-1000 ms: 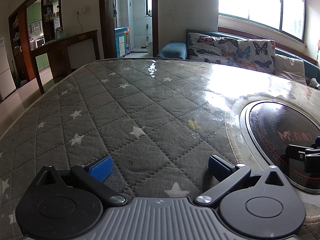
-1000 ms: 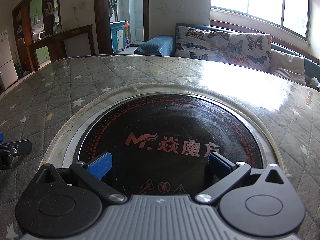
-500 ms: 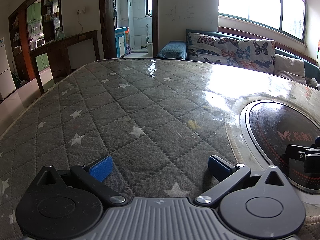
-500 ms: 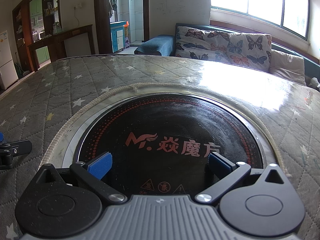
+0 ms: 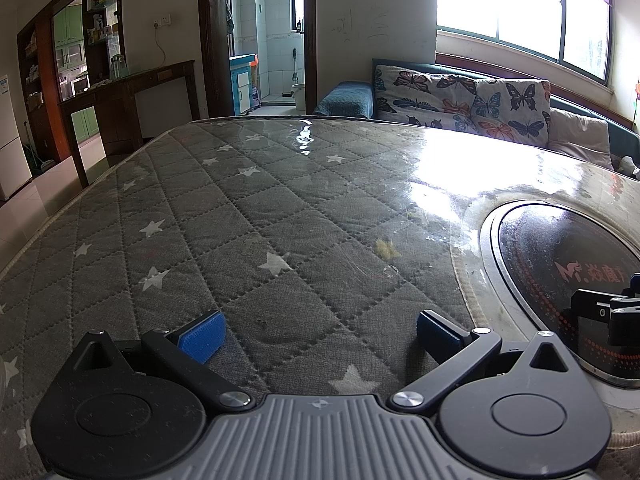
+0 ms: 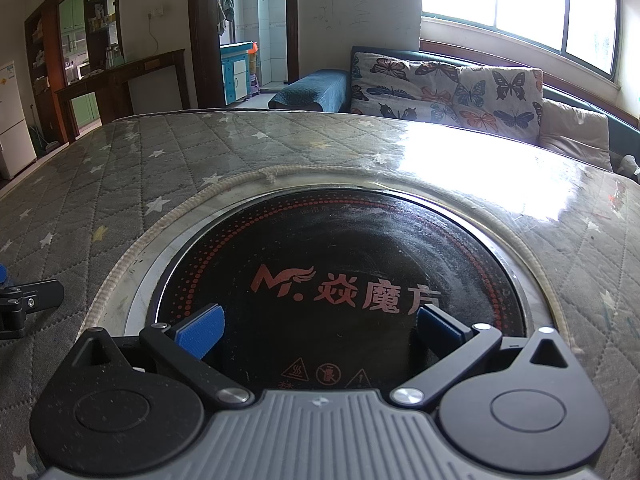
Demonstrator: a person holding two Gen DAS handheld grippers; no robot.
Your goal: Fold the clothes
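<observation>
No clothes show in either view. My left gripper (image 5: pixel 318 334) is open and empty, low over the grey quilted table cover with white stars (image 5: pixel 248 220). My right gripper (image 6: pixel 318 330) is open and empty, low over a round black cooktop with red lettering (image 6: pixel 340 264) set into the table. A part of the right gripper shows at the right edge of the left wrist view (image 5: pixel 608 312). A part of the left gripper shows at the left edge of the right wrist view (image 6: pixel 28 304).
The cooktop also shows at the right of the left wrist view (image 5: pixel 560 256). A sofa with butterfly cushions (image 5: pixel 460 100) stands behind the table under a bright window. A dark wooden counter (image 5: pixel 132 96) and a doorway are at the back left.
</observation>
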